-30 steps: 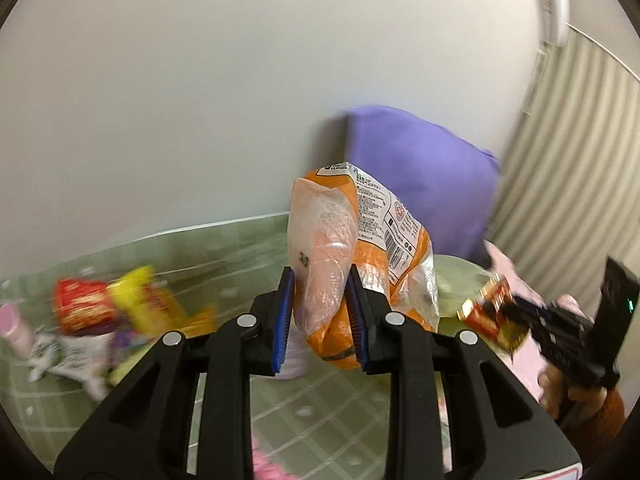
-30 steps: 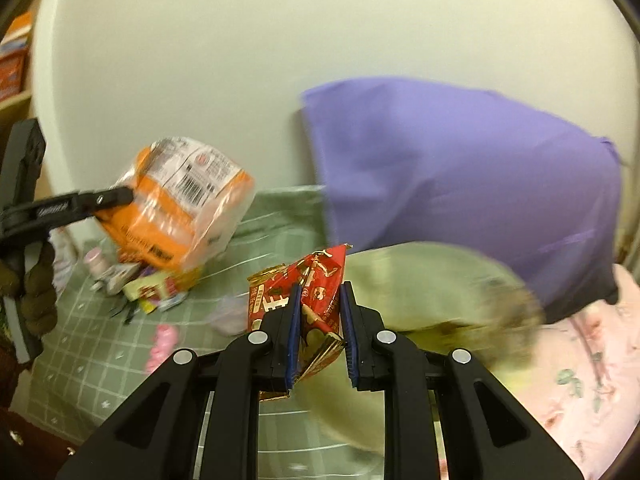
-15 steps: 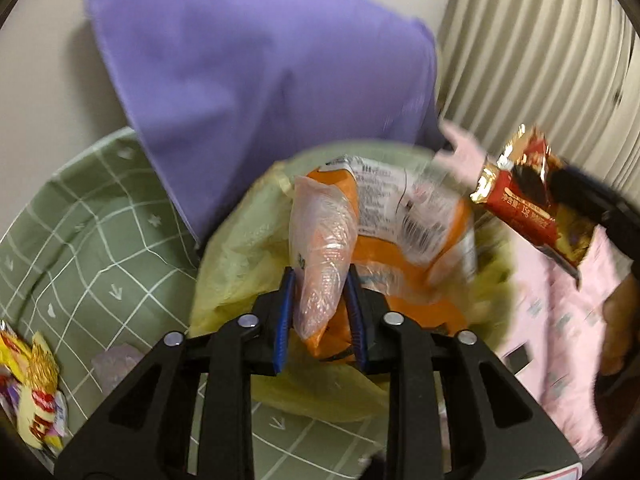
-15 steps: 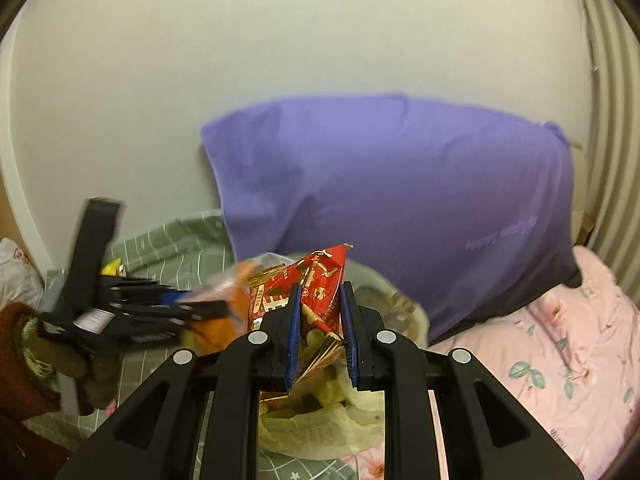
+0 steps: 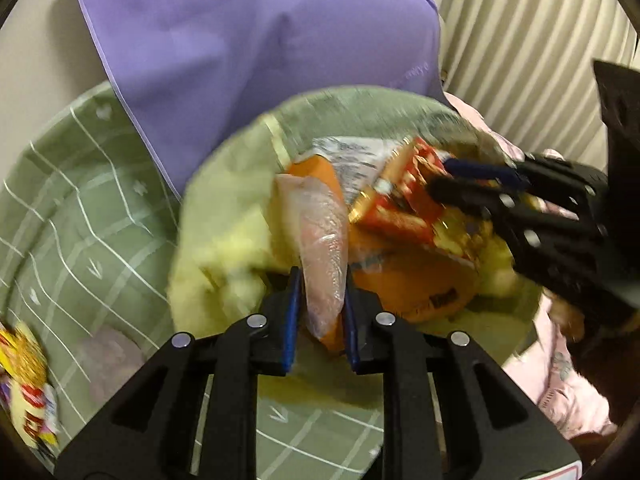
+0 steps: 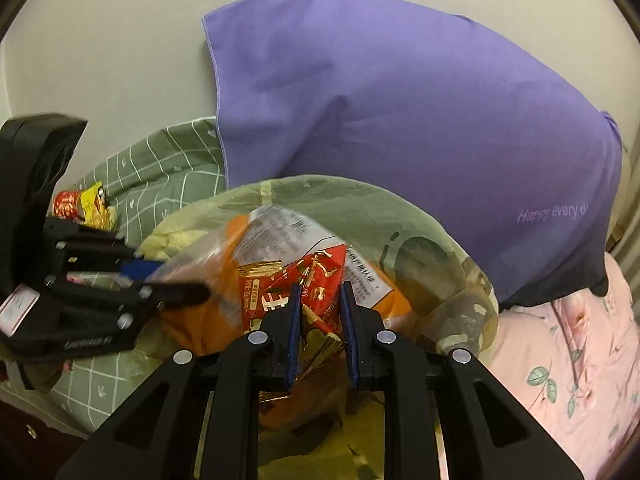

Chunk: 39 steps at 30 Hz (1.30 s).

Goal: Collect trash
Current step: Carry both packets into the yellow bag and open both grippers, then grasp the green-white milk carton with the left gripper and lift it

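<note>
1. L gripper [image 5: 320, 320]: jaws closing, pads pinching the clear end flap of the orange bag [image 5: 404, 280]; bag hangs inside the mouth of the yellow-green trash bag [image 5: 224, 264]
2. R gripper [image 6: 320, 326]: pressed onto the red wrapper [image 6: 308, 280], steady grip, wrapper sits over the orange bag and also within the trash bag mouth
3. Trash bag sits on the green checked bedsheet [image 5: 80, 208], in front of the purple pillow [image 6: 400, 112], next to the pink floral sheet [image 6: 560, 360] on its right side
4. Handling, my read: both items are thin film, near weightless, crinkly, slick. No stiffness, so they flop and fold wherever pinched. Take them by an edge or seam flap, as now; a body pinch would just squash air
5. Trash bag itself is soft w/ no rigid rim, mouth may collapse if bumped, so go gentle going in
6. Risk: film may cling to the pads on release, may need a small shake
7. More wrappers [image 5: 24, 376] lie at the far left edge of the bedsheet, not yet collected
</note>
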Each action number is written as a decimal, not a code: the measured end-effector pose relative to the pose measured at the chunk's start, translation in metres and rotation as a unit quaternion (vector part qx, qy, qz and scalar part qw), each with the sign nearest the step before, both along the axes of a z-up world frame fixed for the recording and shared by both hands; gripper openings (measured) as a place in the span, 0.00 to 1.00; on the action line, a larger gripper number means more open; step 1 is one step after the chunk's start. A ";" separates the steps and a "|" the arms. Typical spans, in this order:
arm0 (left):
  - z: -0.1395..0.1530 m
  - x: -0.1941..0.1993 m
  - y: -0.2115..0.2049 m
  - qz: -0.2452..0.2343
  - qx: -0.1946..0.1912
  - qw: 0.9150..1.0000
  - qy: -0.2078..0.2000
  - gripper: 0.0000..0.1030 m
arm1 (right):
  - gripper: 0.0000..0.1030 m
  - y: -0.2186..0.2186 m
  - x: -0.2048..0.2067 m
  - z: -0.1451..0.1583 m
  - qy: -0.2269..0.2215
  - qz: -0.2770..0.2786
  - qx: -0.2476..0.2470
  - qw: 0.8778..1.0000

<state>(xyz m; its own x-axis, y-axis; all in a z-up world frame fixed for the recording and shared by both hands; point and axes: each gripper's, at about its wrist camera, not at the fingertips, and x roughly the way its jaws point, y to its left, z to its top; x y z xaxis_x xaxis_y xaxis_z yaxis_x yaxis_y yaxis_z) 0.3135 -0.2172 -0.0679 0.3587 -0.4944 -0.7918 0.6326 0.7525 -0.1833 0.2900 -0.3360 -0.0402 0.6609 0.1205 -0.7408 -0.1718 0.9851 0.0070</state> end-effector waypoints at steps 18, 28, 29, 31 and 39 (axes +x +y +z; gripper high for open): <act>0.033 -0.022 0.045 0.058 -0.057 0.996 -0.028 0.42 | 0.18 -0.005 -0.020 -0.001 0.022 -0.022 -0.004 1.000; 0.046 -0.039 0.114 0.142 -0.077 0.985 -0.052 0.50 | 0.39 0.005 -0.029 0.010 -0.008 -0.013 0.029 0.999; 0.046 -0.041 0.122 0.151 -0.078 0.984 -0.052 0.51 | 0.39 0.006 -0.031 0.011 -0.010 -0.021 0.025 0.999; 0.043 -0.043 0.135 0.165 -0.081 0.982 -0.050 0.52 | 0.39 0.008 -0.035 0.014 -0.017 -0.028 0.024 0.999; 0.030 -0.052 0.202 0.237 -0.083 0.967 -0.041 0.53 | 0.39 0.047 -0.042 0.034 -0.047 -0.006 0.017 0.999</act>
